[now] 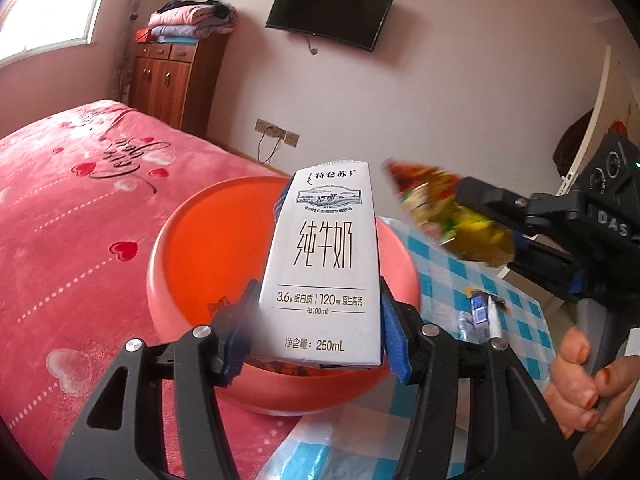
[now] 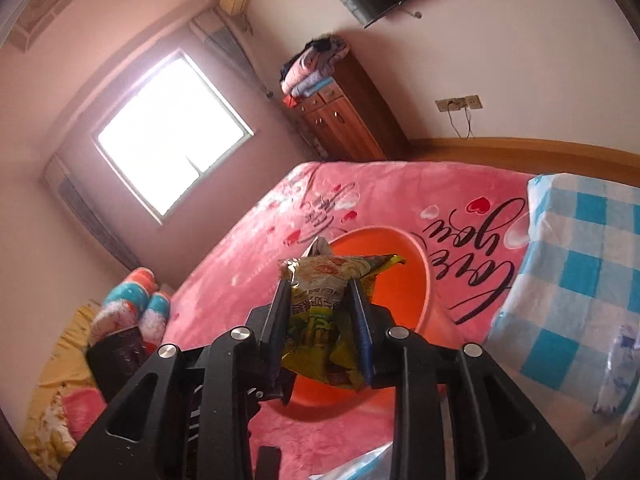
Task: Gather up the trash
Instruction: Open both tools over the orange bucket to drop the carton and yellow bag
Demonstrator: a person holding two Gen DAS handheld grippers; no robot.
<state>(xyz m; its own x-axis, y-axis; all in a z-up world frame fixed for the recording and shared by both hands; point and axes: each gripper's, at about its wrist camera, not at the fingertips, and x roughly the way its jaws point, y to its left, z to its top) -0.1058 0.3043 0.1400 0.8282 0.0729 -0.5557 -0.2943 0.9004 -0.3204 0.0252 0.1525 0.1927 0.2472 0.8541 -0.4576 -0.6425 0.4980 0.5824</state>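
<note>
In my left gripper (image 1: 316, 320) I hold a white milk carton (image 1: 324, 264), the jaws clamped on its two sides near the bottom; it stands upright and hides much of the orange basin (image 1: 192, 248) behind it, so I cannot make out what lies inside there beyond a dark scrap under the carton's base. My right gripper (image 2: 322, 300) has its jaws narrowed on a crumpled yellow-green snack wrapper (image 2: 320, 320), which hangs over the basin (image 2: 404, 264) as the right wrist camera sees it; the wrapper's print is too creased to read. From the left wrist camera the same wrapper (image 1: 448, 216) is a motion-blurred smear at the tip of the right gripper (image 1: 466, 196), with my right hand (image 1: 580, 388) cut off at the frame's edge. The basin sits on the pink bed (image 1: 60, 208), against a blue-checked cloth (image 1: 516, 304) where some small items (image 1: 482, 312) lie, too blurred to identify.
</note>
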